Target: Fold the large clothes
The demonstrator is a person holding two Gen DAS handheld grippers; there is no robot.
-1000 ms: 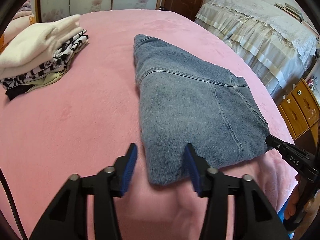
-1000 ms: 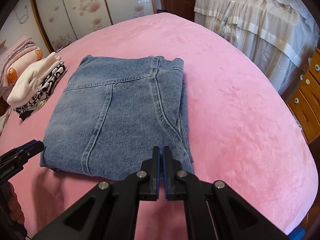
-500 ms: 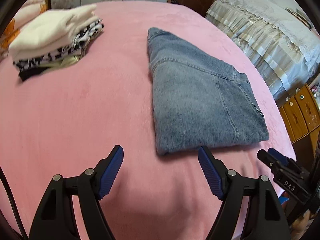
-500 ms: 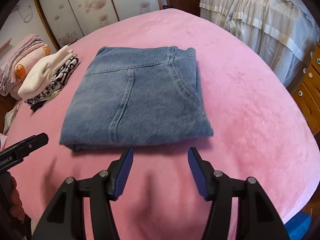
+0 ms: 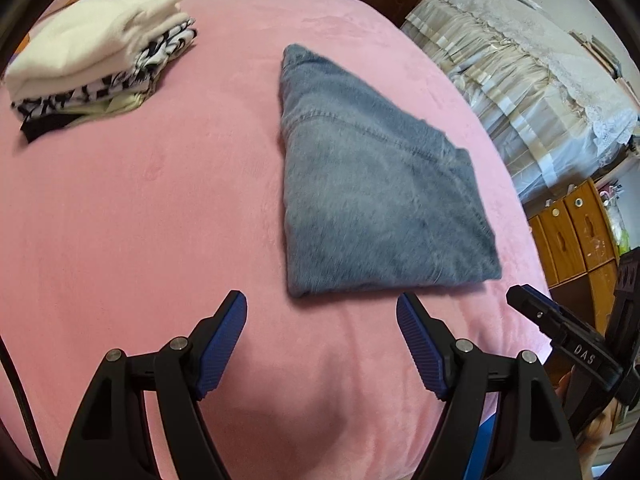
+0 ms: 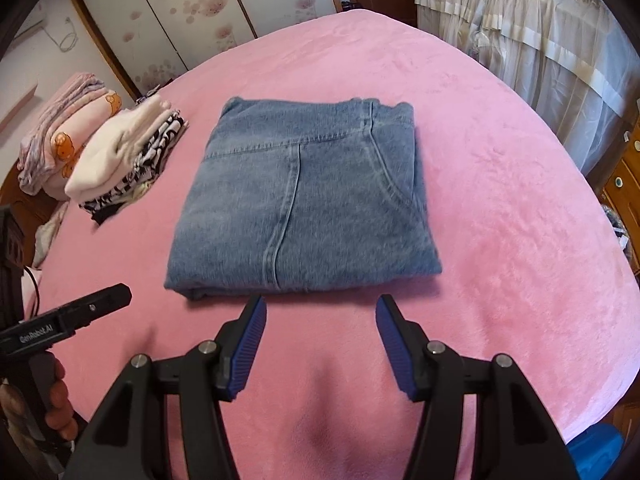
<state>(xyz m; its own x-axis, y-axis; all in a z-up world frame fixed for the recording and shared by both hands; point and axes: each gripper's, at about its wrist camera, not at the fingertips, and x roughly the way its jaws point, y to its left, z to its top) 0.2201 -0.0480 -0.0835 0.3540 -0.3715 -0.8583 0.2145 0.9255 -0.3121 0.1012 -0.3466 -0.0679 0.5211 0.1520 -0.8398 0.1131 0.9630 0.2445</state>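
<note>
In the left wrist view the left gripper point(image 5: 320, 312) hung released above the pink bed point(image 5: 140, 220) near the folded jeans point(image 5: 376, 200), while in the right wrist view the right gripper point(image 6: 319, 314) stood released, empty, just short of them.

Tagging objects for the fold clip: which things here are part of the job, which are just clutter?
In the job:
folded jeans
left gripper, jaws open, empty
right gripper, jaws open, empty
pink bed cover

Lying about:
stack of folded clothes
wooden drawers
draped furniture
</note>
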